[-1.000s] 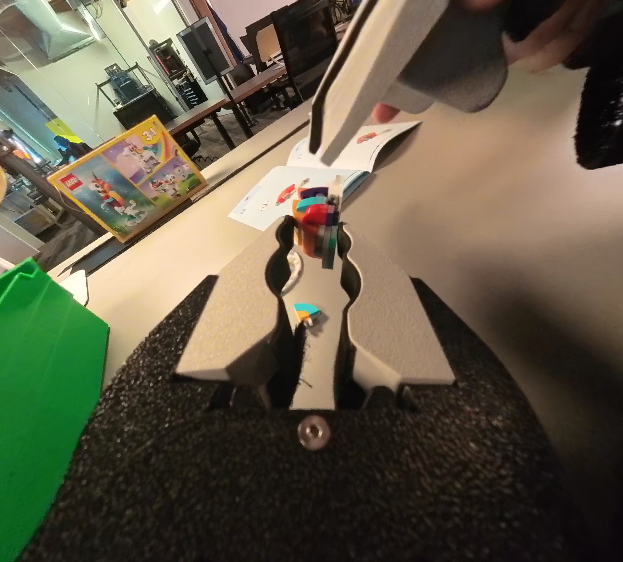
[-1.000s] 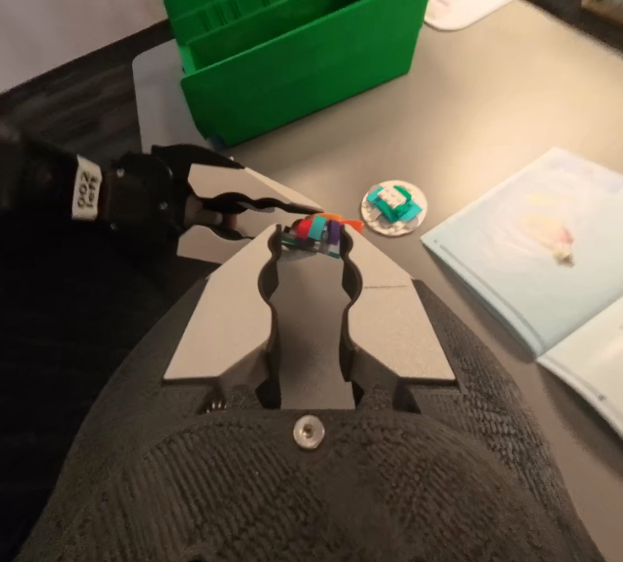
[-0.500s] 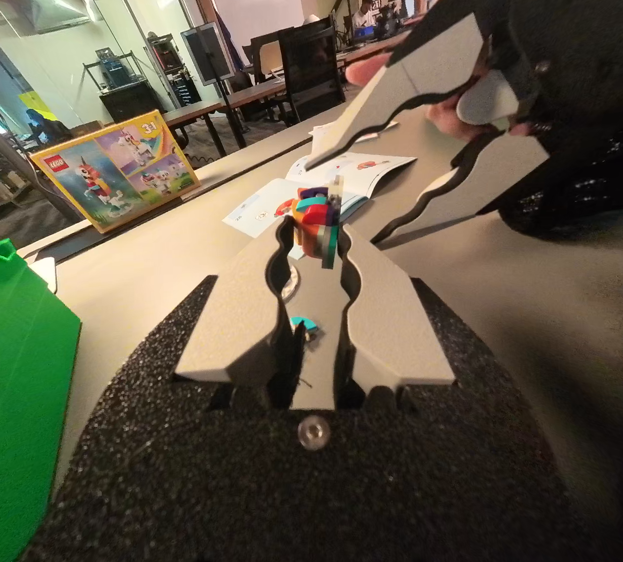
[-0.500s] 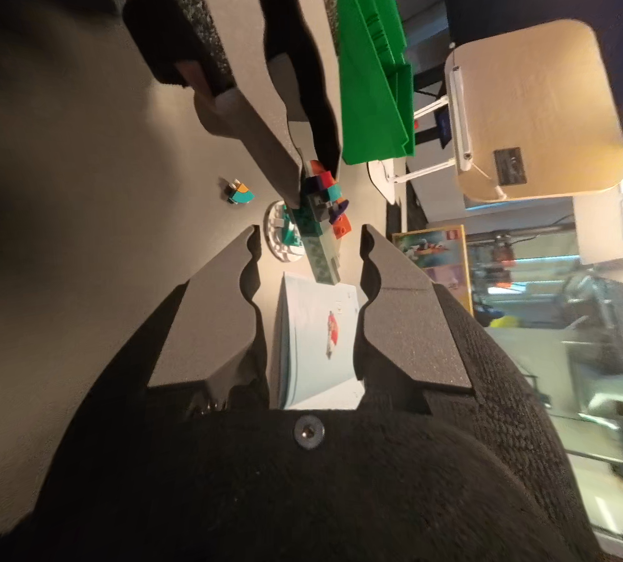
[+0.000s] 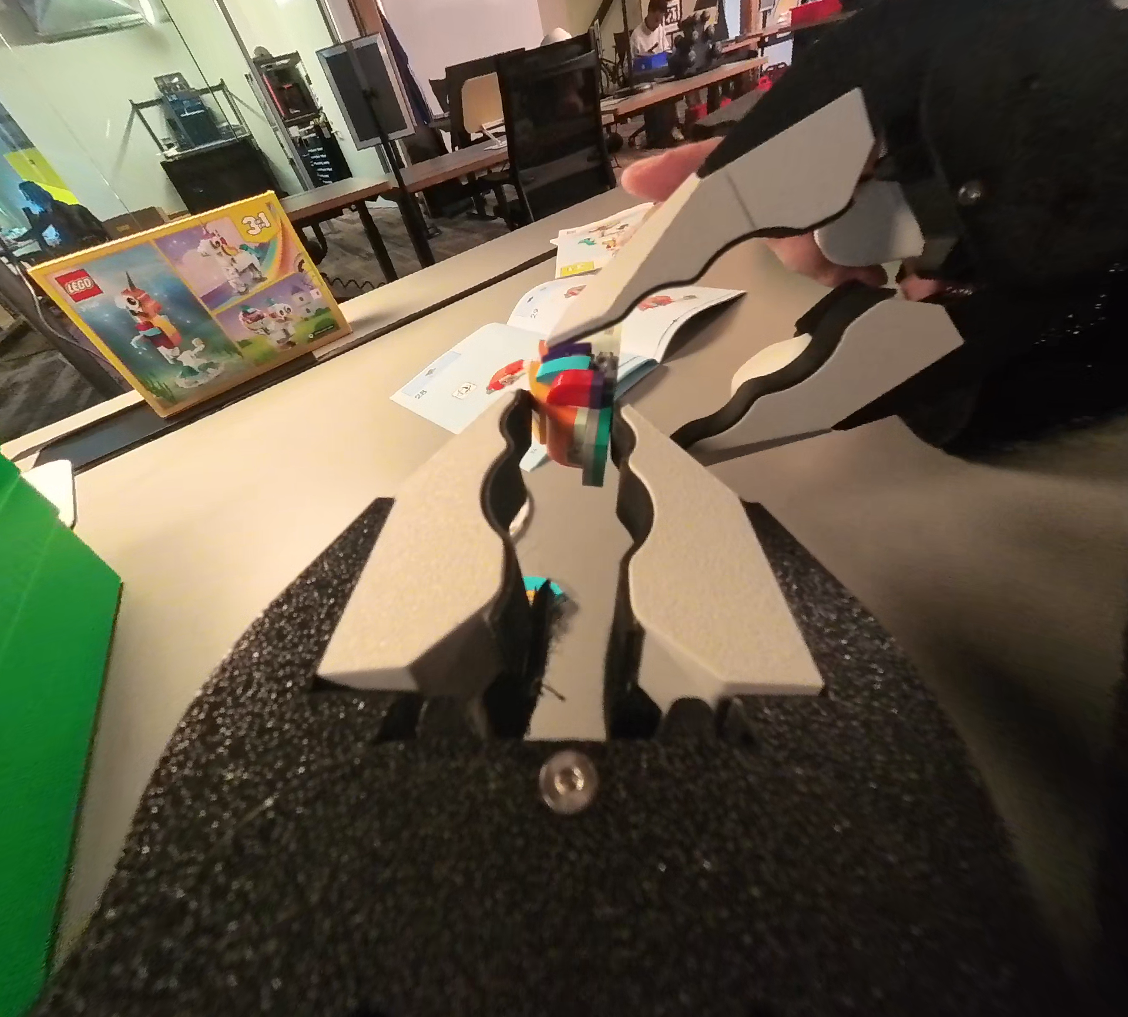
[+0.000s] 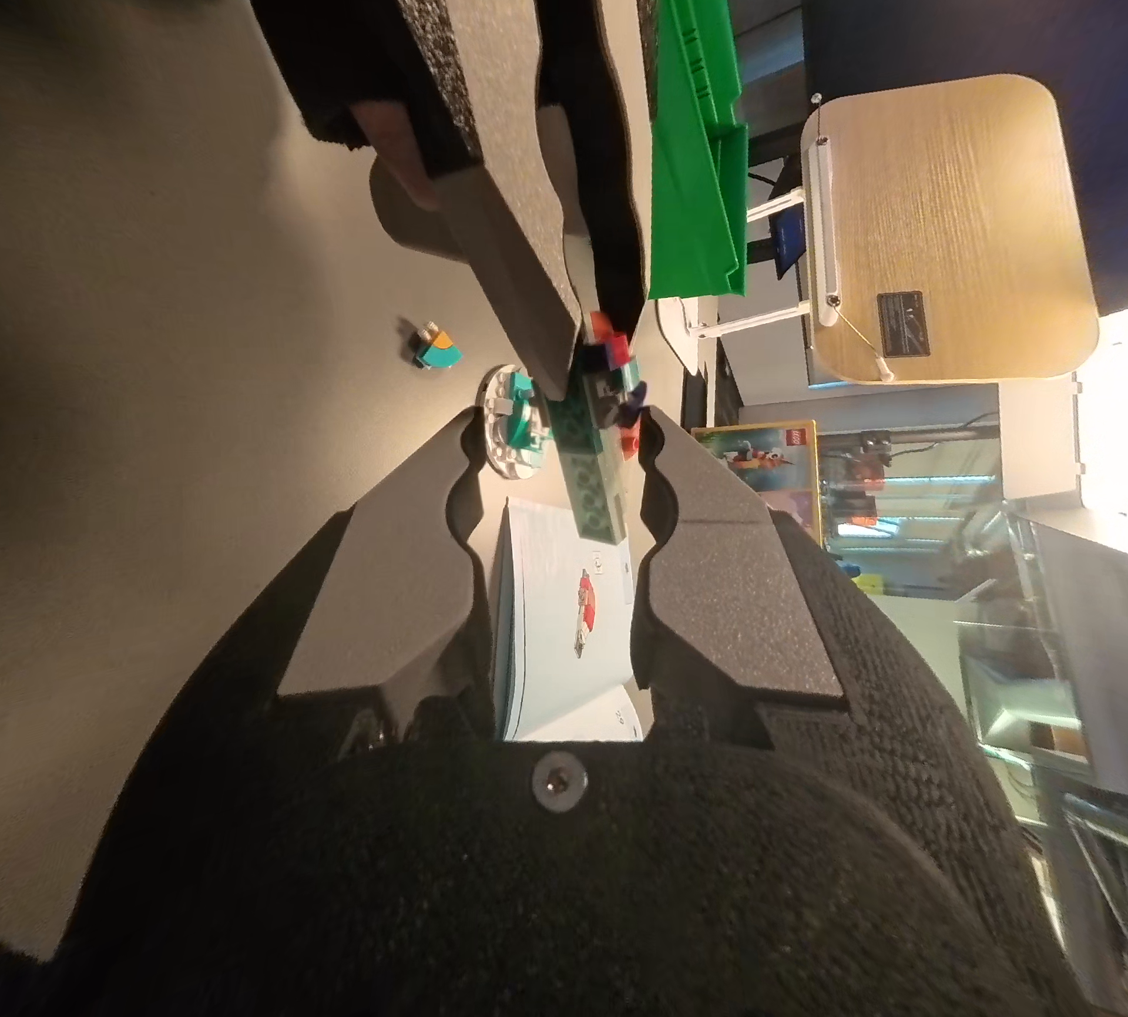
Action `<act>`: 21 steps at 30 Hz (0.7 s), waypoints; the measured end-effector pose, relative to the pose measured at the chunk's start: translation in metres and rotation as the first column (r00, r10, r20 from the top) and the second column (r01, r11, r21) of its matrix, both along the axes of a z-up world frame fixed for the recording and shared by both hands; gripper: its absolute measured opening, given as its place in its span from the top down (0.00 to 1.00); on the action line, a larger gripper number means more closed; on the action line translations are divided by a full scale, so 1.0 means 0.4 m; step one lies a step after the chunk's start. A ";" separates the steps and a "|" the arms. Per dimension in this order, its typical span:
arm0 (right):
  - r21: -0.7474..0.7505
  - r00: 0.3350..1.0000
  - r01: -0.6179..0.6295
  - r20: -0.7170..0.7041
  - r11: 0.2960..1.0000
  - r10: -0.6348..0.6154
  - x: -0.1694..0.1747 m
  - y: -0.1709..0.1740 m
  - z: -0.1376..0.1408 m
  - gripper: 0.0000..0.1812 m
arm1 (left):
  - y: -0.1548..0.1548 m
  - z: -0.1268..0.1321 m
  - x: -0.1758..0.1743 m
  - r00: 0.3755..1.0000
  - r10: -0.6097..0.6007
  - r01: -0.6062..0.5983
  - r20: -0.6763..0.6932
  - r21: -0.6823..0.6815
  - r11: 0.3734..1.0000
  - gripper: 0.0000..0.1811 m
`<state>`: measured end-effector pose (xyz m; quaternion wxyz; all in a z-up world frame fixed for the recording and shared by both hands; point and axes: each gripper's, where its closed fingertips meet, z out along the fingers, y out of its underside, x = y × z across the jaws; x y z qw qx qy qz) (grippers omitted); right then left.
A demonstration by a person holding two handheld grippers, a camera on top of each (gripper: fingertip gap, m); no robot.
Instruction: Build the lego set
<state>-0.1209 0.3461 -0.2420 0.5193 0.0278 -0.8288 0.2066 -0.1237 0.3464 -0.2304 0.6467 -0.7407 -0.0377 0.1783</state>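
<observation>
Left wrist view: left tongs point(image 5: 571, 420) clamp lego build point(image 5: 571, 408); right tongs point(image 5: 616, 377) spread.

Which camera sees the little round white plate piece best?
The right wrist view: the round white plate piece lies on the table, only partly hidden by a gripper finger. In the left wrist view only a sliver shows between that gripper's fingers.

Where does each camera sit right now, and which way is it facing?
Left wrist view: on the left gripper, low over the table, facing the set's box; own fingers clamp the lego build, fingertip shows.
Right wrist view: on the right gripper, rolled sideways, facing the green bin; own fingers open around the build.
Shared: the build, instruction booklet, both grippers, box.
</observation>
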 end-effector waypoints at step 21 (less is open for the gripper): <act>0.210 0.993 0.087 -0.097 0.974 -0.068 -0.022 0.020 0.010 0.83 | 0.016 -0.008 -0.005 0.980 -0.017 0.018 0.198 -0.003 1.000 0.88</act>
